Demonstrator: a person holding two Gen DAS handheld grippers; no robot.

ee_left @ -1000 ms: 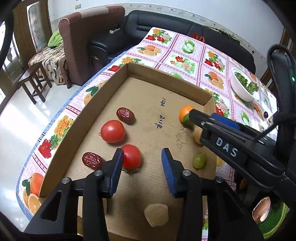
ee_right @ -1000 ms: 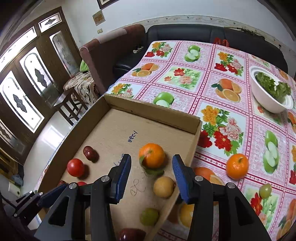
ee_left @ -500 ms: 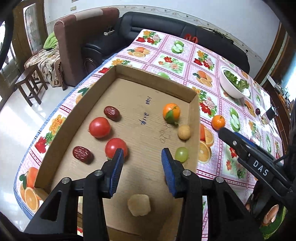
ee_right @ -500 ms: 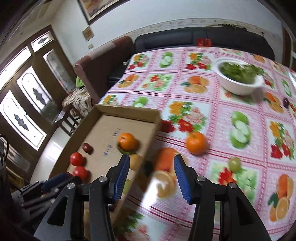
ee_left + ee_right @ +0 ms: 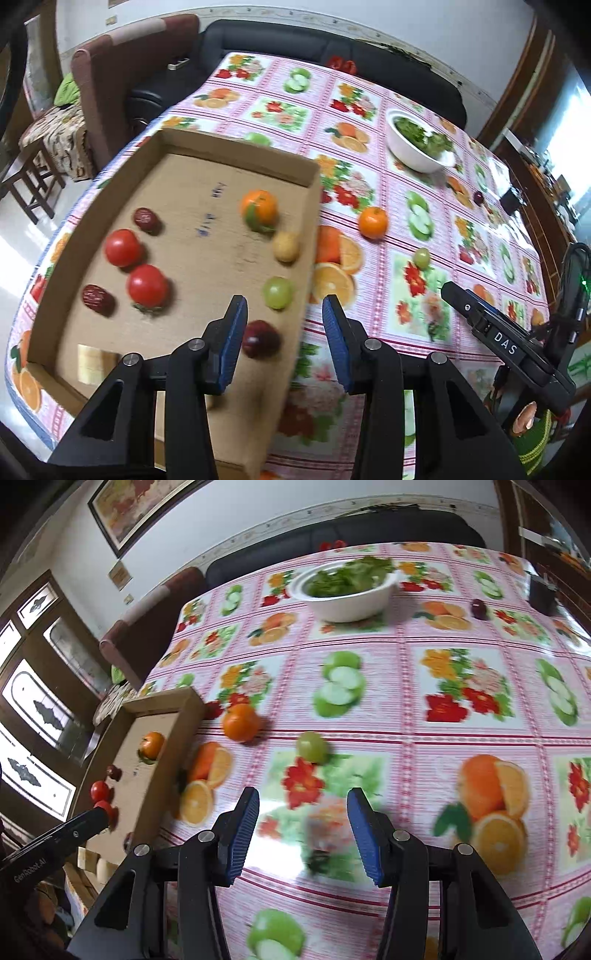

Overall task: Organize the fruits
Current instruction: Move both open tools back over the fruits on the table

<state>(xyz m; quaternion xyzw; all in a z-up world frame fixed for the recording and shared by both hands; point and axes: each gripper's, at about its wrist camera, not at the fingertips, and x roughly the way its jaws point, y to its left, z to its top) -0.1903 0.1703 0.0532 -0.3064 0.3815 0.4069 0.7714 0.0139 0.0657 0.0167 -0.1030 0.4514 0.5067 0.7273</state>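
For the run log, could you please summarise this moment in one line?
left hand-held gripper: open, empty | right hand-held gripper: open, empty | loose: orange, green grape

Left gripper (image 5: 284,341) and right gripper (image 5: 303,829): black angular plastic frames, silver screws at pivots, blue ribbed finger pads (image 5: 232,341); white "DAS" lettering, black cable, green indicator light.

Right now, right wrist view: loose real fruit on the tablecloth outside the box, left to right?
Round orange tangerine beside the cardboard box → small green grape → small dark red plum far back, right of the white bowl of greens.
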